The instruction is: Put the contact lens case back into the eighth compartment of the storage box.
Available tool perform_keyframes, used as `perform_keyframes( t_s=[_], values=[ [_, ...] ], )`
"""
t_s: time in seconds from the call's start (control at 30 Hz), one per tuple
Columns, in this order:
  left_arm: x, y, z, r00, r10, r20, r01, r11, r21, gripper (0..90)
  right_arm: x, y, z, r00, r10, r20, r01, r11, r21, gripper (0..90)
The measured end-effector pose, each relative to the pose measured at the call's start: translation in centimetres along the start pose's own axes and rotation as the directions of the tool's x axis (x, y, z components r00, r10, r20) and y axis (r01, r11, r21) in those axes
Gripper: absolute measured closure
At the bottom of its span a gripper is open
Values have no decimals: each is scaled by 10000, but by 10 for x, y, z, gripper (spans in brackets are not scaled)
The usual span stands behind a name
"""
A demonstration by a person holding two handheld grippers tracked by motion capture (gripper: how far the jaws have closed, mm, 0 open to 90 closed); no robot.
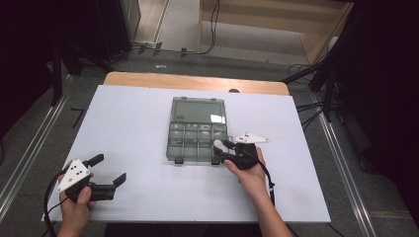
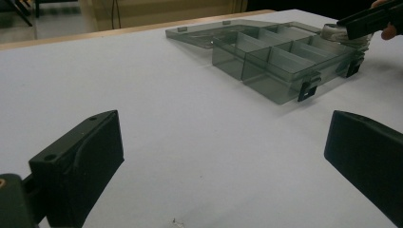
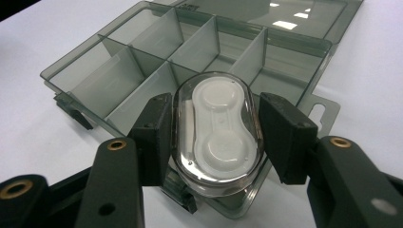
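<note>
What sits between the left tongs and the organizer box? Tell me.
Nothing: in the high view, bare white table separates the open left tongs from the organizer box. The left gripper view shows the same bare stretch.

White table (image 1: 128, 123) on wooden top, grey floor (image 1: 188, 24), dark surroundings, trailing cables (image 1: 213, 29)
</note>
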State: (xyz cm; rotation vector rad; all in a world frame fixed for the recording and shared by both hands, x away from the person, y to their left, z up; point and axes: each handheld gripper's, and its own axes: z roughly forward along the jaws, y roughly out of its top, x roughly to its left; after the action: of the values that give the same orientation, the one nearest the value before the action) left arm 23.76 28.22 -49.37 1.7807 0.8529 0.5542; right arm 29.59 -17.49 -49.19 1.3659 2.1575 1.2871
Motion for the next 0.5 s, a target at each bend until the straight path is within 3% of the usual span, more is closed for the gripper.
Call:
perform_keyframes(
  t_s=[0.37,0.5],
  values=[
    [0,0,0,10000,87,18,-87,10000,34,0,2,1,-8,9995,-181,254,186,9997,-178,436],
    [0,0,0,10000,96,16,-96,9999,41,0,10,2,-14,9971,-629,425,656,9958,-639,468]
  ],
)
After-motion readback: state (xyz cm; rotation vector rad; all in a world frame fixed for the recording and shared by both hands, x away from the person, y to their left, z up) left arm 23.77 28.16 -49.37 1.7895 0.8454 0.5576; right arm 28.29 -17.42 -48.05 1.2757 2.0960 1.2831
